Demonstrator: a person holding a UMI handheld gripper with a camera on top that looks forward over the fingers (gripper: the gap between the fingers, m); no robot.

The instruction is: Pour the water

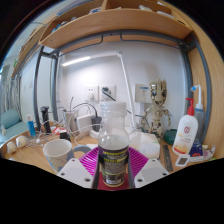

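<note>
A clear plastic bottle (112, 147) with a white cap and a dark label with yellow print stands upright between my fingers. My gripper (112, 170) is shut on it, the magenta pads (87, 160) pressing its label from both sides. A white mug (57, 153) stands on the wooden desk just left of the fingers. A white bowl-like vessel (147, 146) shows just right of the bottle, partly hidden by it.
A white spray bottle with a red top (187, 128) stands at the right on the desk (28, 158). Cables, small bottles and clutter line the back wall. A wooden shelf (110, 27) hangs overhead. A white plate (18, 142) lies at the far left.
</note>
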